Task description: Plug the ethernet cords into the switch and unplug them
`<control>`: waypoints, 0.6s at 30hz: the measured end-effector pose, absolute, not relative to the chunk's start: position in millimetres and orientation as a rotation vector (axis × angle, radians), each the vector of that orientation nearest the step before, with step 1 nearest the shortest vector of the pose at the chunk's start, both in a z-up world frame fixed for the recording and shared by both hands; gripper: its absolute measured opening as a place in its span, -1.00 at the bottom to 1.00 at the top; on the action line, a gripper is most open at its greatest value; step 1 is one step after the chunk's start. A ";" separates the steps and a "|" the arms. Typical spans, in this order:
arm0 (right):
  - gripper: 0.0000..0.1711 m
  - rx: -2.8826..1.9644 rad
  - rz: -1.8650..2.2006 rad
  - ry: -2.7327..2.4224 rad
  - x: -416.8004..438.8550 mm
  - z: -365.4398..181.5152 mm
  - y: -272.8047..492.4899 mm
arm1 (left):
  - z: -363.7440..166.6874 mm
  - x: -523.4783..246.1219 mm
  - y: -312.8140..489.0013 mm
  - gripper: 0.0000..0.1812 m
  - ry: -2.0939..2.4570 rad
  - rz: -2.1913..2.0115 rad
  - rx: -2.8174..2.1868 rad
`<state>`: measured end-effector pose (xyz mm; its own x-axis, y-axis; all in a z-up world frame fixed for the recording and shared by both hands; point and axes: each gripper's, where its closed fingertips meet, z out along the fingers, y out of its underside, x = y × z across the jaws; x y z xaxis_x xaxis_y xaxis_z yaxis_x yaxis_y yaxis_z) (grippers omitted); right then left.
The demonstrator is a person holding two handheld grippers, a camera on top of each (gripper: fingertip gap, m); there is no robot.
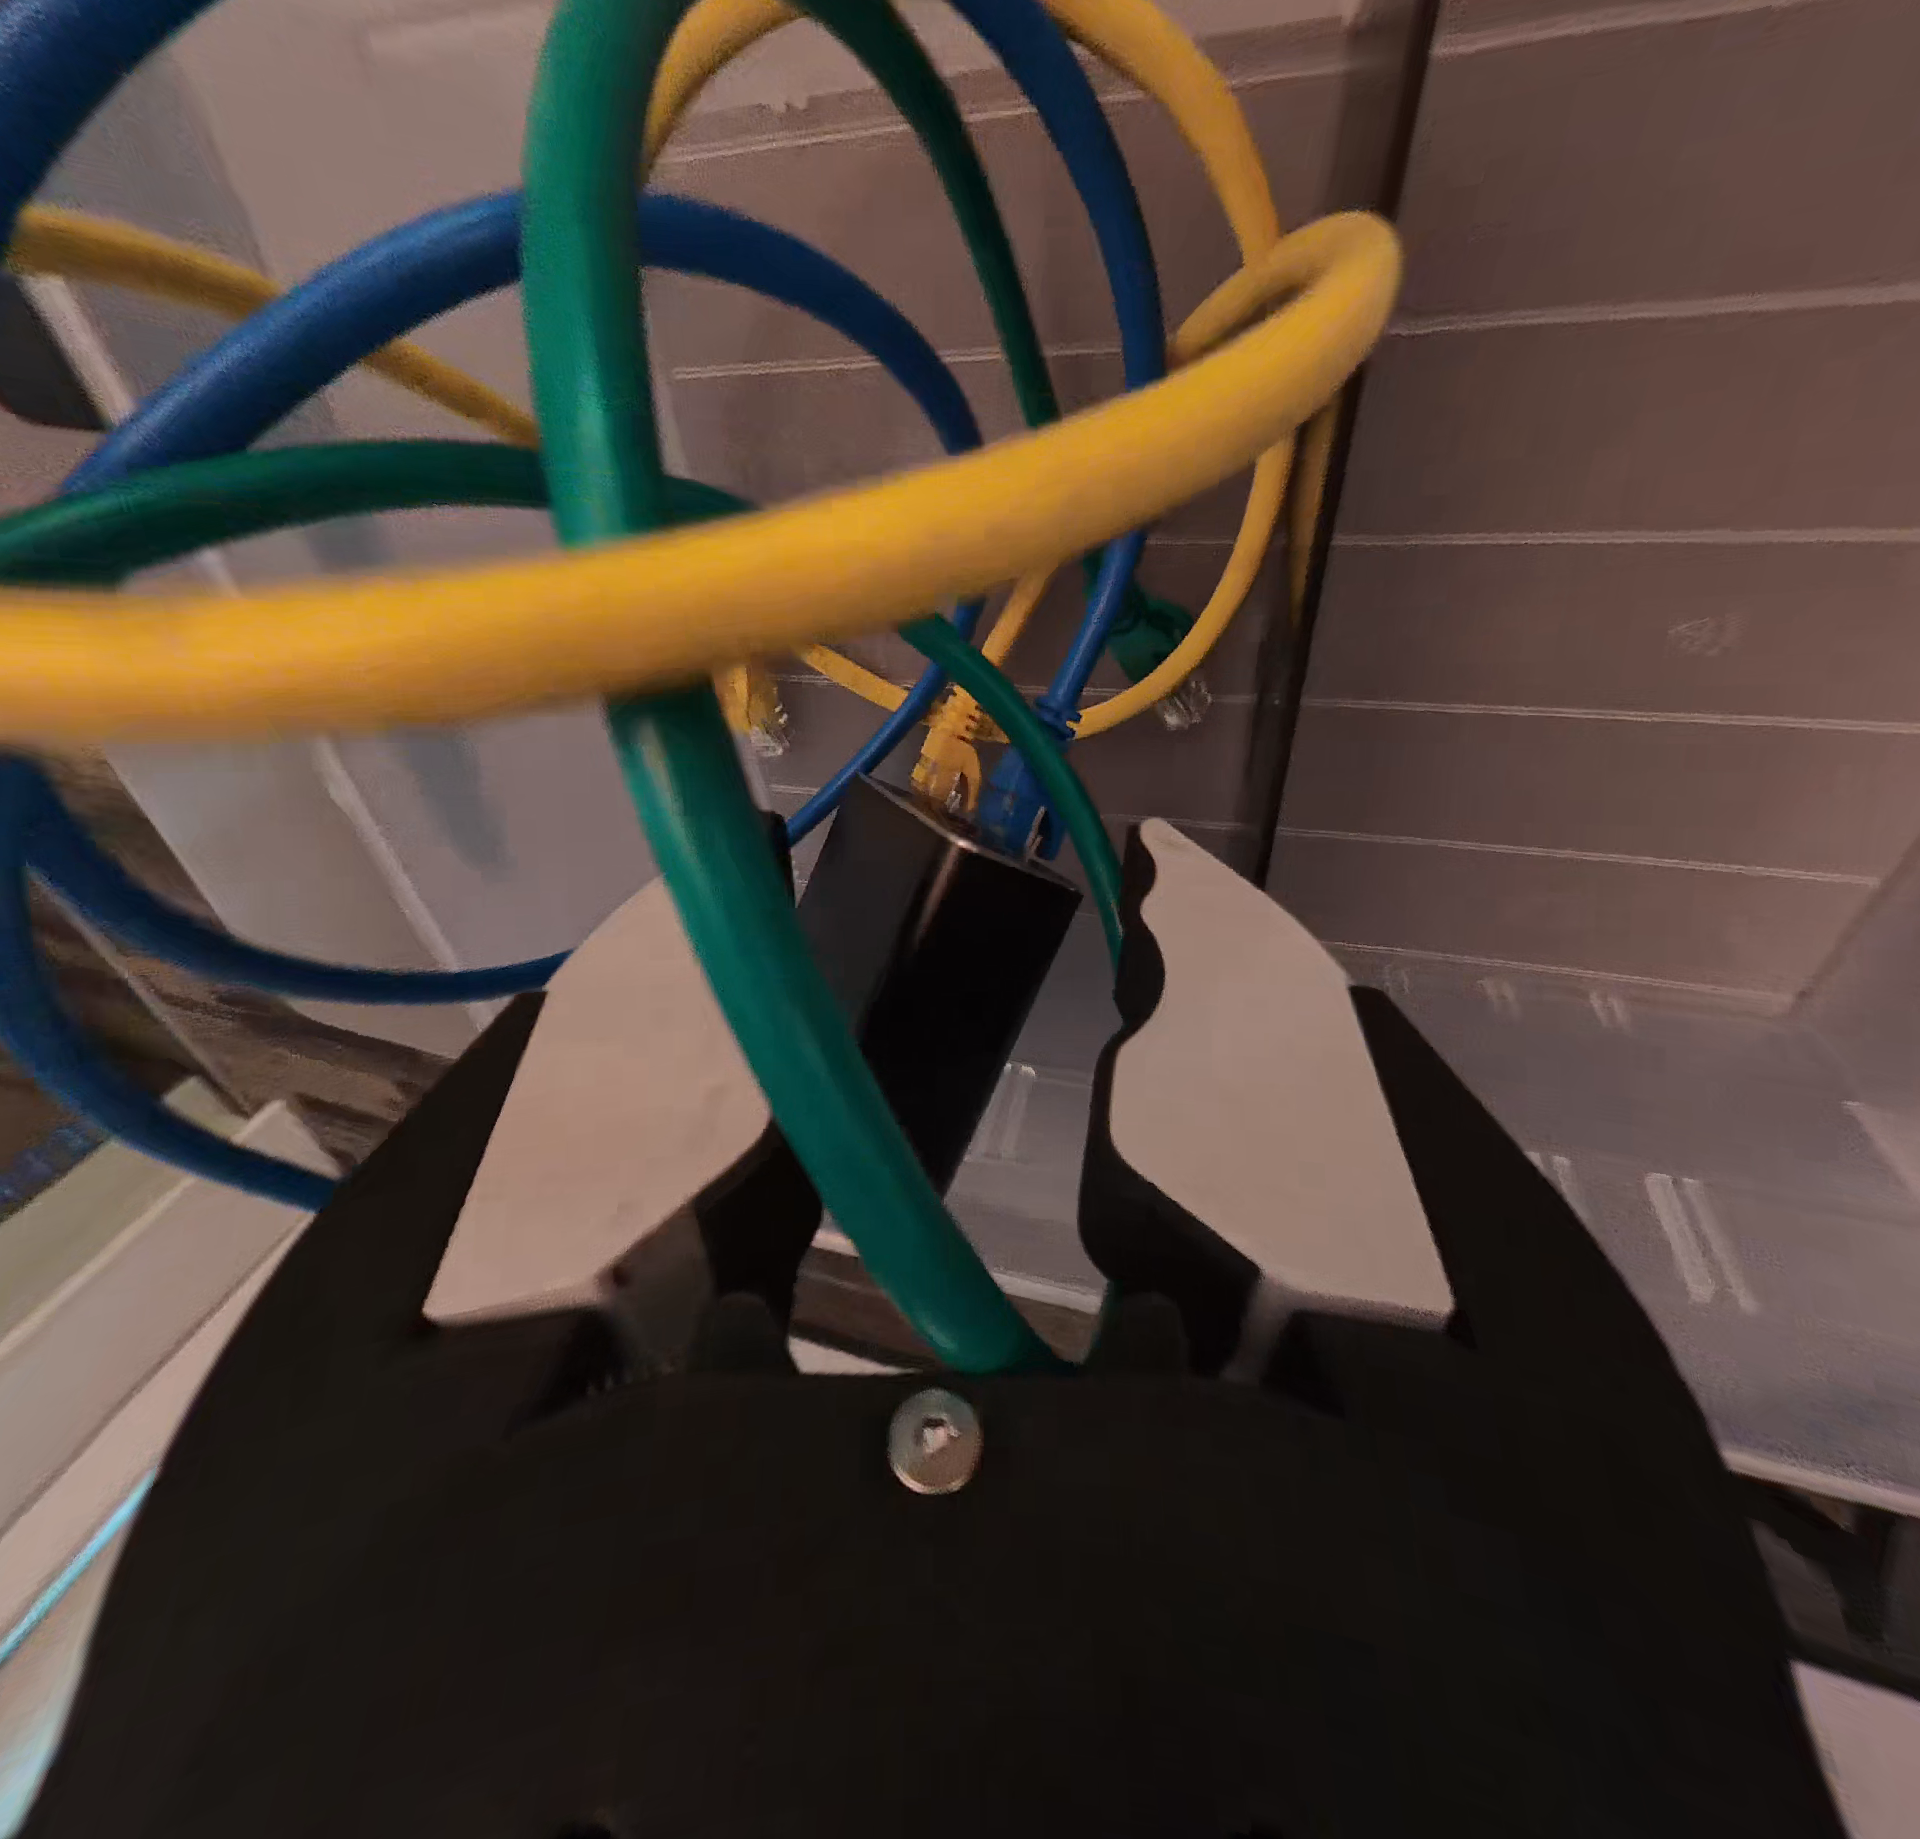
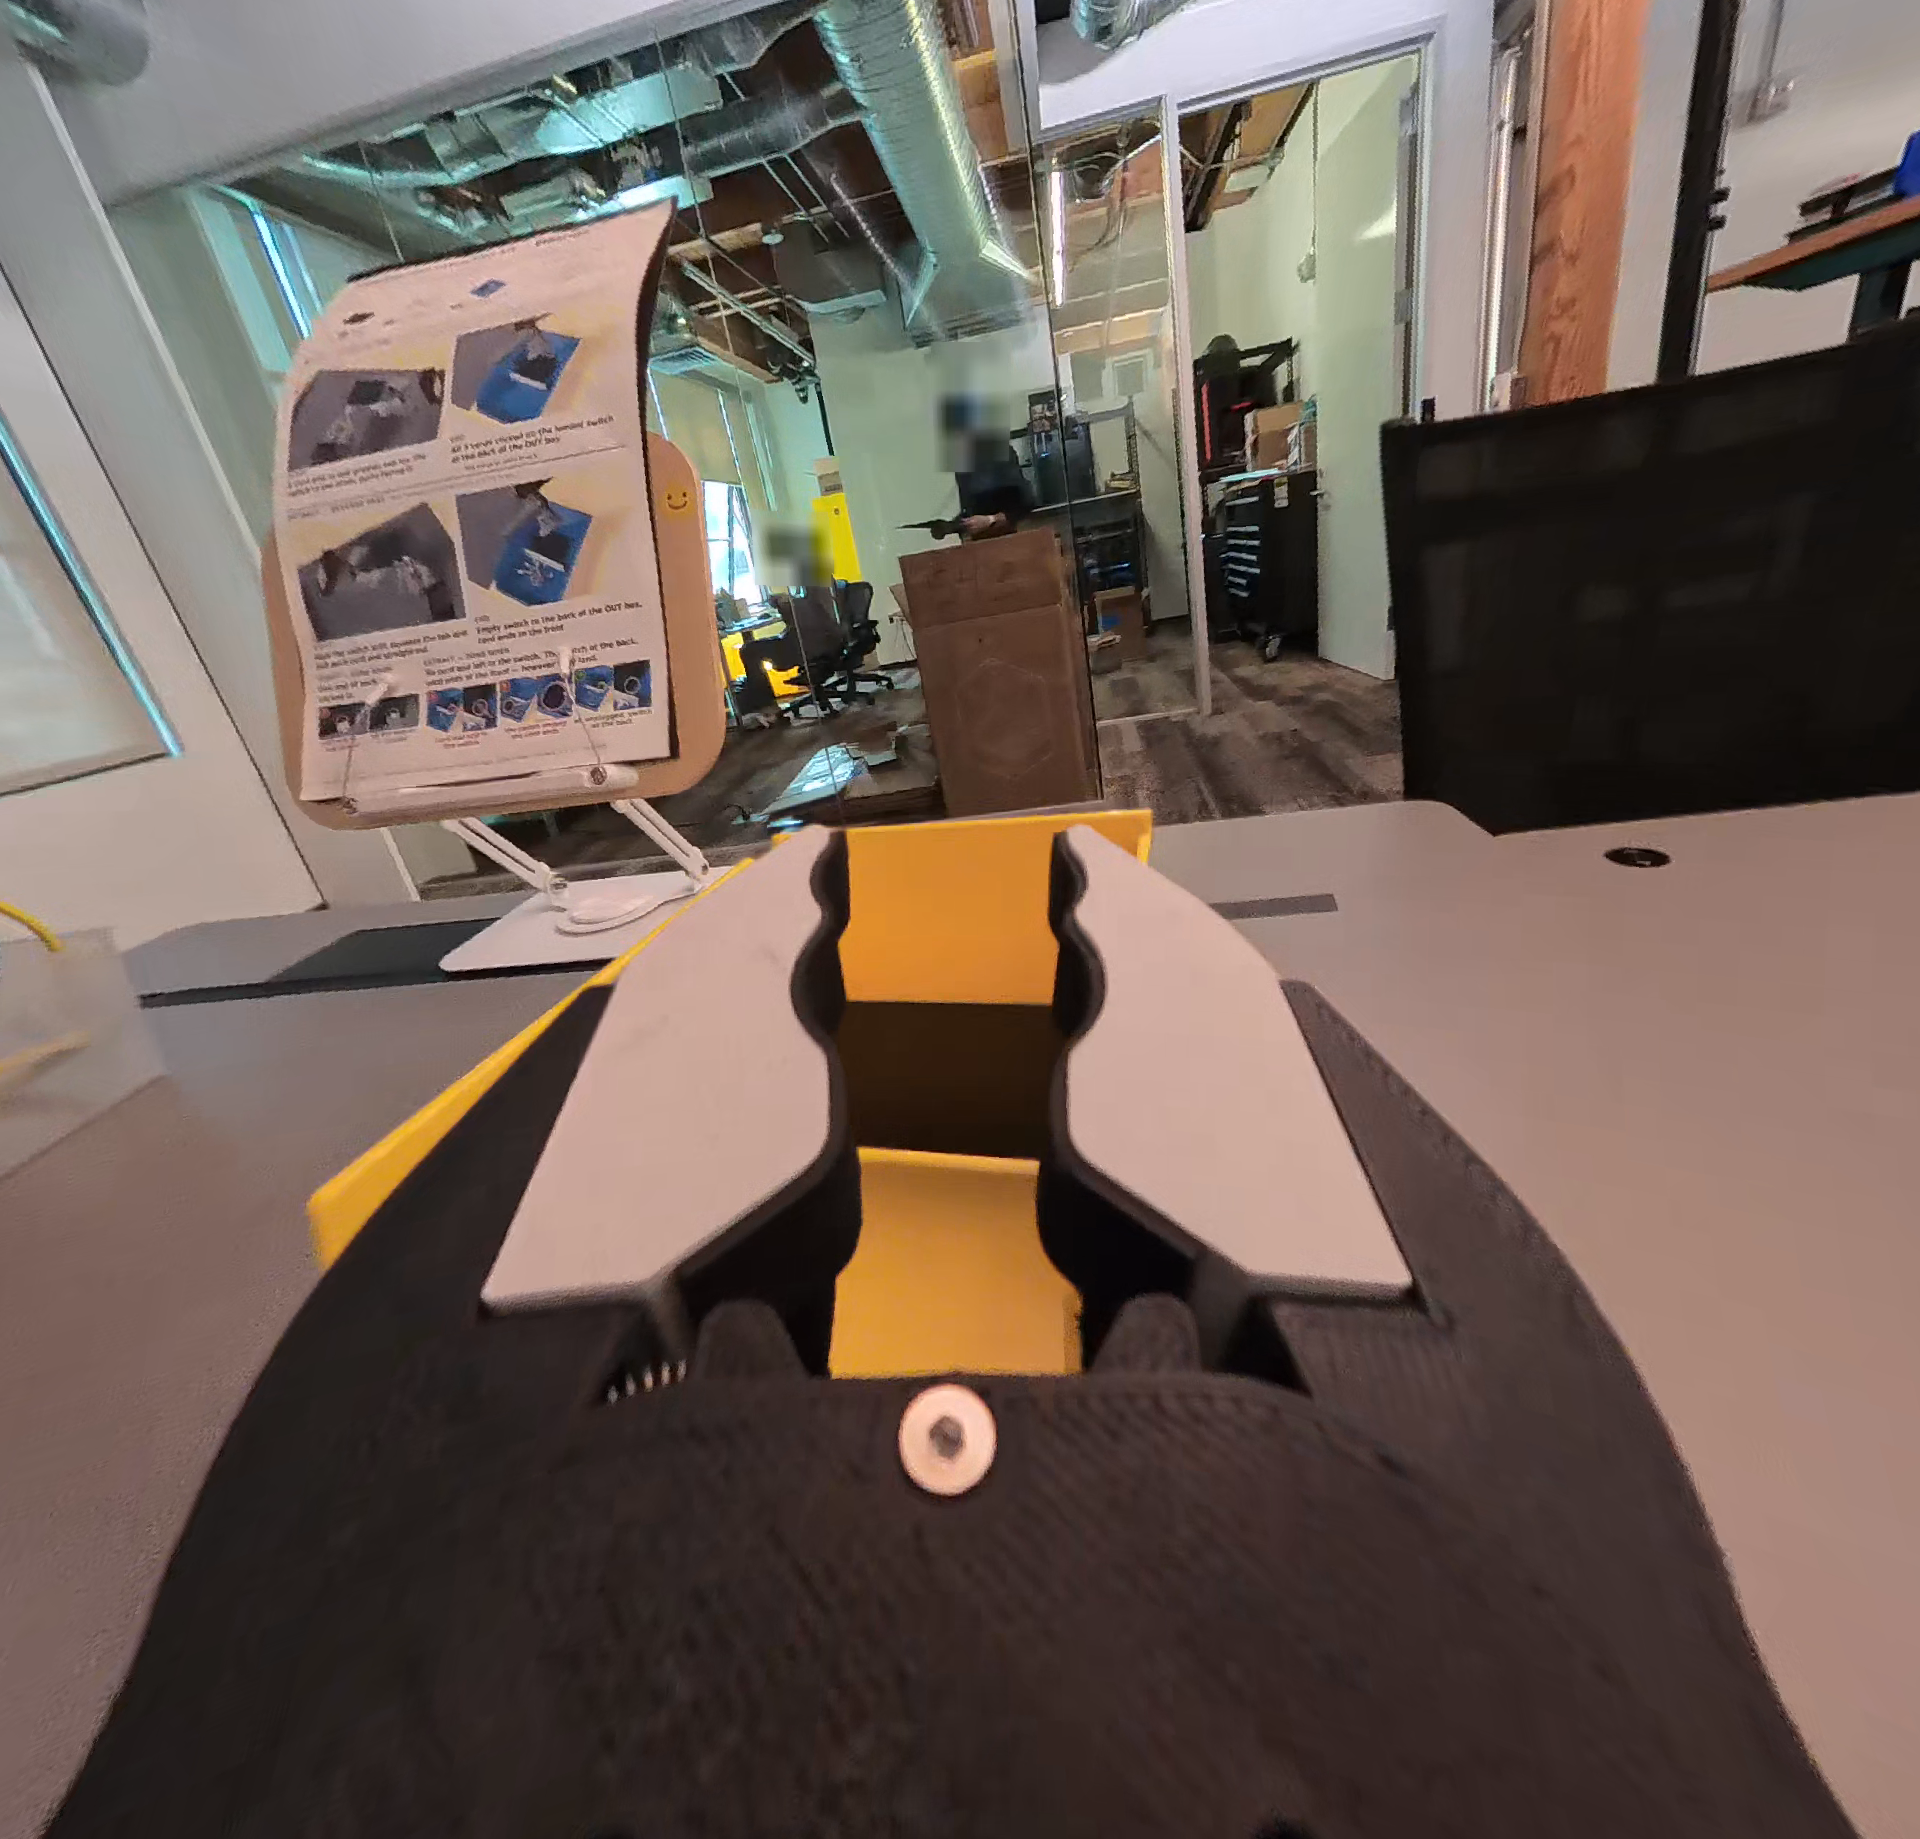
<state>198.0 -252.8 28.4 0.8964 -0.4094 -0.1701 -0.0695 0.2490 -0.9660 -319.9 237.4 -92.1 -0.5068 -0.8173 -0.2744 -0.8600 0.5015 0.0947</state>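
- left claw [image 1: 956, 854] closed on the black switch [image 1: 935, 958], lifted inside a clear bin [image 1: 1610, 646]
- yellow cord [image 1: 951, 740] and blue cord [image 1: 1013, 802] plugged in (green cord [image 1: 727, 906] loops between the fingers)
- right claw [image 2: 948, 854] open, empty, over a yellow box [image 2: 940, 922] on the worktop [image 2: 1558, 958]

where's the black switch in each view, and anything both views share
Left wrist view: the black switch sits at centre, between the left gripper's fingers, with yellow and blue plugs at its far end.
Right wrist view: not in it; the open right gripper frames a yellow box.
Shared landmark: possibly the yellow cord, showing at the left edge.
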 end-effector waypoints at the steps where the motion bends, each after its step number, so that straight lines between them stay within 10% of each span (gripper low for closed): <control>1: -0.55 -1.312 -0.243 0.425 200.9 30.7 -247.8 | -95.5 -321.0 236.5 -0.37 2.570 0.354 -1.413; 18: -0.62 -1.160 -0.379 0.441 235.3 37.8 -238.8 | -102.5 -321.0 249.3 -0.63 2.499 0.703 -1.228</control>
